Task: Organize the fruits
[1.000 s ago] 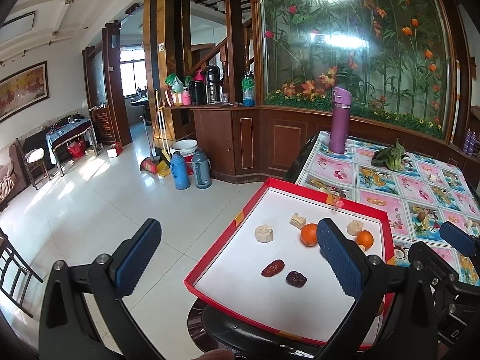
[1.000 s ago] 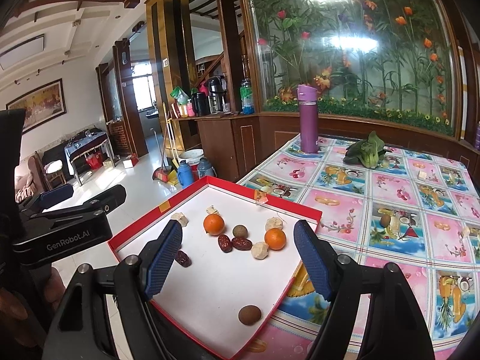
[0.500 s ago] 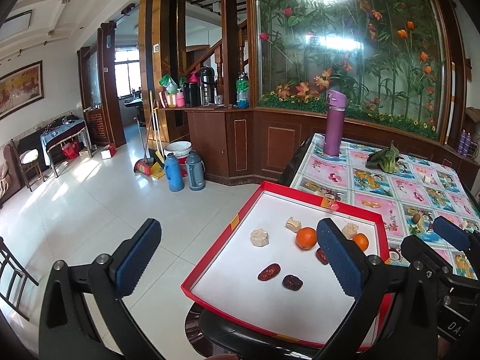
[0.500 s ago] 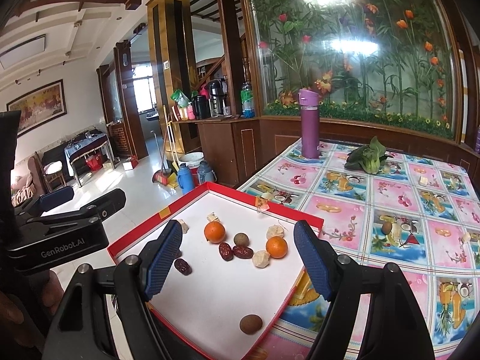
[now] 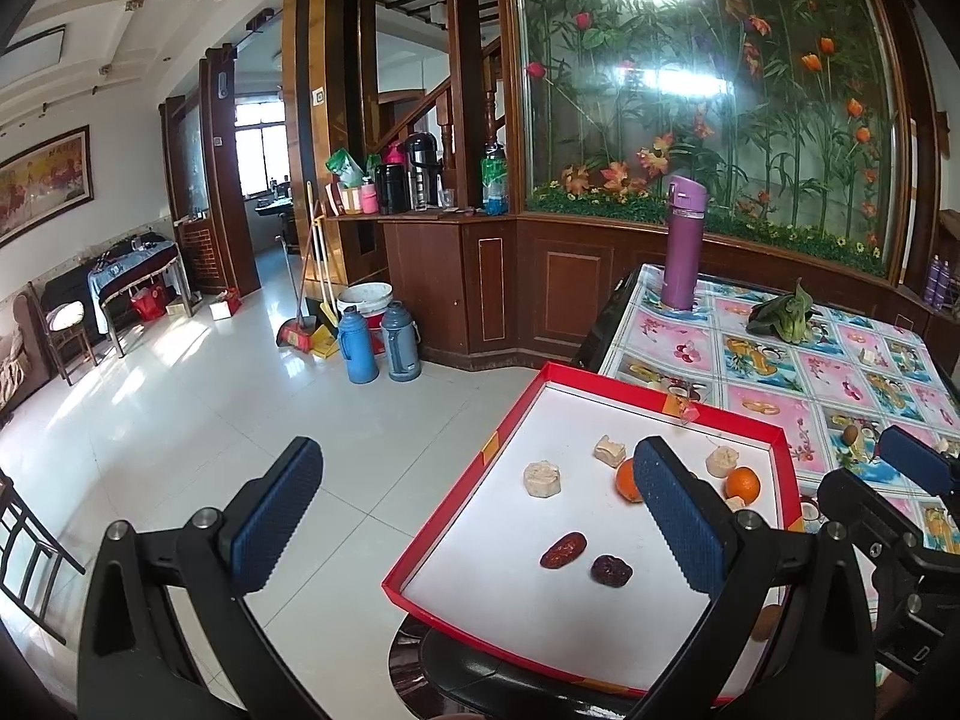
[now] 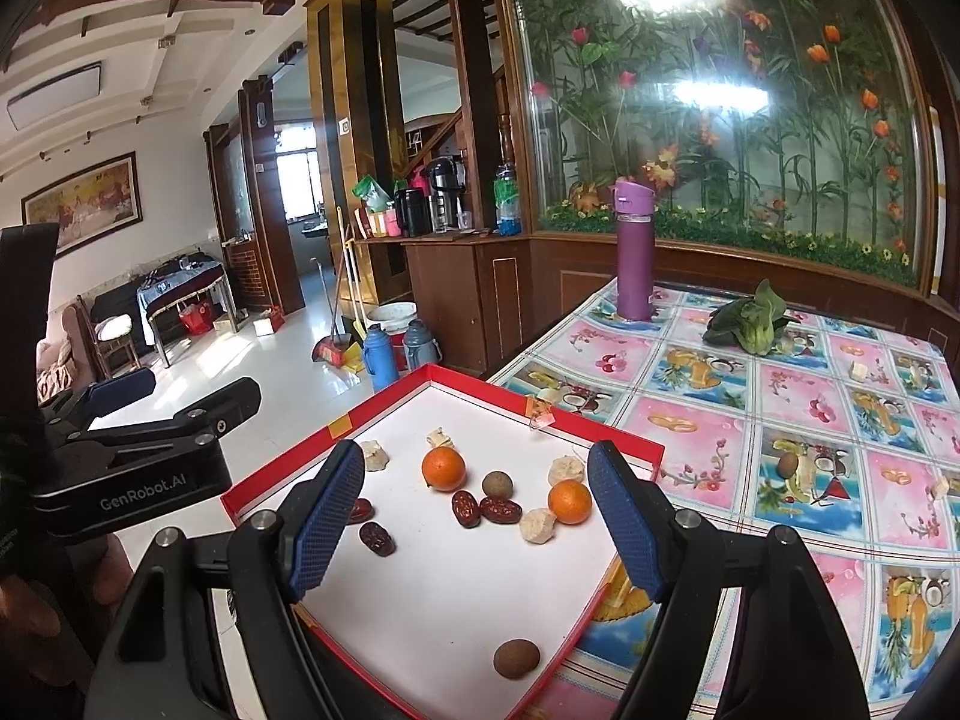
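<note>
A red-rimmed white tray sits at the table's left corner. It holds two oranges, several dark red dates, brown round fruits and pale banana pieces. My right gripper is open above the near part of the tray, holding nothing. My left gripper is open too, at the tray's left edge, partly over the floor. The left gripper's body shows at the left in the right wrist view.
A purple flask and a leafy green vegetable stand at the far side of the patterned tablecloth. A small brown fruit and pale bits lie on the cloth. Thermoses and a broom stand on the tiled floor.
Both grippers drew back slightly and shifted, so the tray and fruits sit a little farther off in both views. Nothing was picked up; the fruits lie where they were.
</note>
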`<state>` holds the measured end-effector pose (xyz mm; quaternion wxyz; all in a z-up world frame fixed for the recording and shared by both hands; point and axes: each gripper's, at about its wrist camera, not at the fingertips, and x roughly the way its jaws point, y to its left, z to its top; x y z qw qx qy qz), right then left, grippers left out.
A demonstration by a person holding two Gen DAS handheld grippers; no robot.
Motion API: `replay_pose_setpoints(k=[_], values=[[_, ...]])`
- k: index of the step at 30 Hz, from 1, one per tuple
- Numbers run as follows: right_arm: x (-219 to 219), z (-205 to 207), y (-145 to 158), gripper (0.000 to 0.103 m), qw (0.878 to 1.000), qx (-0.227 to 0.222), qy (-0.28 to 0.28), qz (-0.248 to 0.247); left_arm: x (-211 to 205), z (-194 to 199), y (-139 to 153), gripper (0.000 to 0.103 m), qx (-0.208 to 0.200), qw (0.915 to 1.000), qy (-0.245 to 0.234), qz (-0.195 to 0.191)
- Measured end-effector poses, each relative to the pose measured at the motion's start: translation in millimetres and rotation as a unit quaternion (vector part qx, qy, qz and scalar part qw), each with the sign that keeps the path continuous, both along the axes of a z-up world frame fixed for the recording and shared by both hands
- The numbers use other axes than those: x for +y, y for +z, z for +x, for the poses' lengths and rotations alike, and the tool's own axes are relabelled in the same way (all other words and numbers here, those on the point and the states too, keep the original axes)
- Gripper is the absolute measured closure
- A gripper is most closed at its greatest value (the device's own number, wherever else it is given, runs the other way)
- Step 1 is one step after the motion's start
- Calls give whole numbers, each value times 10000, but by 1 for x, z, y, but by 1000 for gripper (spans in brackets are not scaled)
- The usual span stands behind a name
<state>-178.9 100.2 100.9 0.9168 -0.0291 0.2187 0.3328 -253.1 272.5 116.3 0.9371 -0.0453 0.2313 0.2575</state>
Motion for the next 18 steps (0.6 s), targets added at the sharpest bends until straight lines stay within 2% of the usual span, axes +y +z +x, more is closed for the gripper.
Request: replay_pose_setpoints(k=[7,18], values=[[0,7,-4,26,9999,100,47,32,-3,5,1,0,76,9999,-58,-96],[-3,14,-6,26,9998,134,148,95,-12,8,9,0,53,10000,-27,-29]])
